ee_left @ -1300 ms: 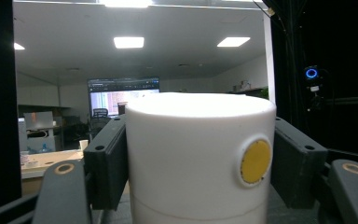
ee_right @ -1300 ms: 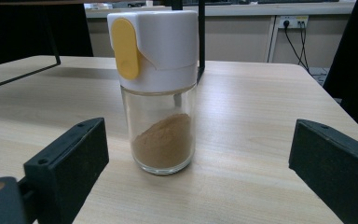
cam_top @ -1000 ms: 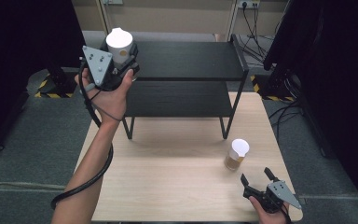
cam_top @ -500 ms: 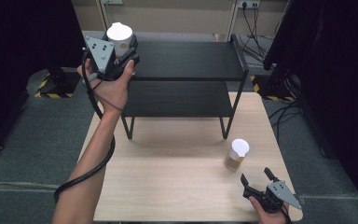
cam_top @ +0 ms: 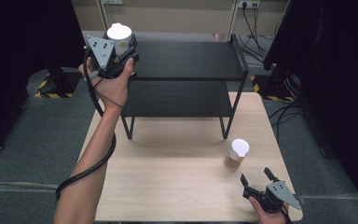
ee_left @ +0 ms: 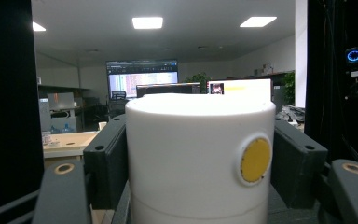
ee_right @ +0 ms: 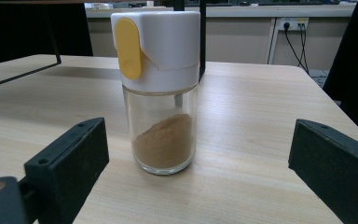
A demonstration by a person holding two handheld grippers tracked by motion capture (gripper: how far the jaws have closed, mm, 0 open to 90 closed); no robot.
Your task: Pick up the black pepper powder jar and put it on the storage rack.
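A jar with a white cap (cam_top: pixel 119 32) is held at the top shelf's left end, with my left gripper (cam_top: pixel 121 45) shut on it. In the left gripper view the white cap with its yellow dot (ee_left: pixel 200 158) sits clamped between the two black jaws. Whether the jar rests on the shelf is unclear. A second jar (cam_top: pixel 237 154) stands upright on the wooden table (cam_top: pixel 168 182) at the right; it is glass, half full of brown powder, with a white and yellow lid (ee_right: pixel 161 93). My right gripper (cam_top: pixel 255 176) lies just in front of it, open, jaws apart on either side and not touching.
A black two-level shelf rack (cam_top: pixel 186 60) stands across the far half of the table. Dark screens border both sides, and cables lie on the floor at the far right. The table's right edge runs close to my right gripper.
My left gripper has carried the white-capped jar slightly up and farther away, over the shelf's left end. The right gripper and the table jar have stayed put.
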